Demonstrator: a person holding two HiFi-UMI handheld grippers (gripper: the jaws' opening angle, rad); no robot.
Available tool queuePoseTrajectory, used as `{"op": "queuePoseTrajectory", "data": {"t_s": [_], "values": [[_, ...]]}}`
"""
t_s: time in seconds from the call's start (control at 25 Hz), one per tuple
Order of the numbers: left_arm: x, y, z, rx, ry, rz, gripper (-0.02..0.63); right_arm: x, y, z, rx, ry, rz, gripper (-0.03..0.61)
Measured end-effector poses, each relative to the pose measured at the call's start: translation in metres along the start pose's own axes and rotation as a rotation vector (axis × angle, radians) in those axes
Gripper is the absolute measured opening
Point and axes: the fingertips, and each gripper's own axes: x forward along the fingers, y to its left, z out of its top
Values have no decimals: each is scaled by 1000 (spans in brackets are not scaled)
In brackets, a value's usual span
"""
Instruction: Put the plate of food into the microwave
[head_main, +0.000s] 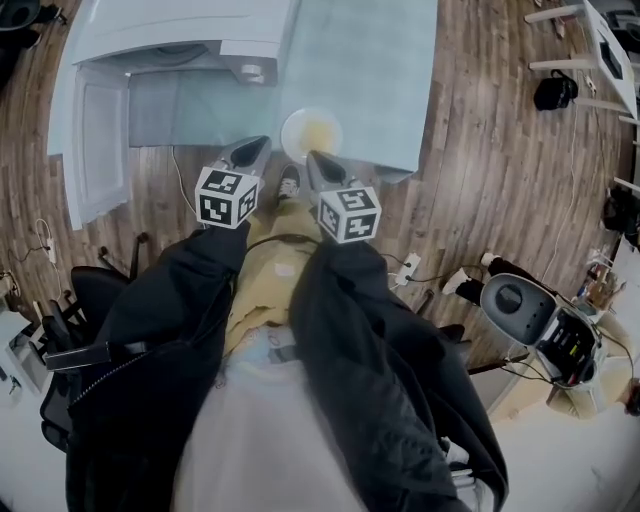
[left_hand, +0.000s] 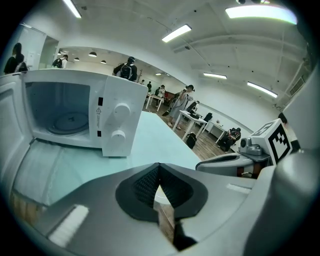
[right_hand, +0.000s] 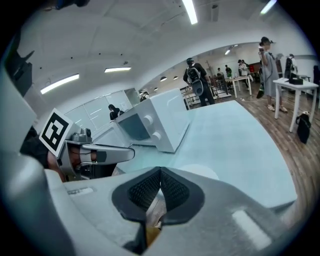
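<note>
Worktop, pale blue-green, carries two things. Microwave at far left, door swung fully open, cavity and turntable showing in the left tool view. Plate of food sits near the worktop's front edge, to the right of the open door and apart from the microwave. White plate, yellowish food in the middle.

Left tool: jaws closed together, nothing between the pads. Right tool: jaws likewise closed, empty. Both hover side by side at the front edge, tips just short of the plate, which lies ahead of them and roughly between. Neither touches it.

Handling, as a judgement: the plate looks rigid and light, probably with a smooth, slippery rim. It would chip if dropped. Food appears loose or soft and could slide, so the plate wants carrying level. Best hold seems to be the bare rim, one tool on each side, pads pinching across the lip. Both tools need to open first.
</note>
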Motion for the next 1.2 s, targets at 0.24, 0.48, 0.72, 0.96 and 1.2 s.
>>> {"op": "queuePoseTrajectory", "data": {"t_s": [0.24, 0.48, 0.72, 0.96, 1.2], "values": [[6, 7, -29, 0, 90, -28, -2, 4, -18, -47, 198, 64, -68, 2], [11, 8, -64, -15, 161, -51, -2, 12, -26, -84, 302, 107, -92, 2], [13, 6, -87, -35, 198, -63, -2, 19, -34, -100, 418, 103, -115, 3], [9, 9, -95, -46, 203, -60, -2, 21, -43, -116, 518, 106, -137, 60], [10, 11, -98, -49, 203, -50, -2, 32, -50, -121, 627, 97, -125, 120]]}}
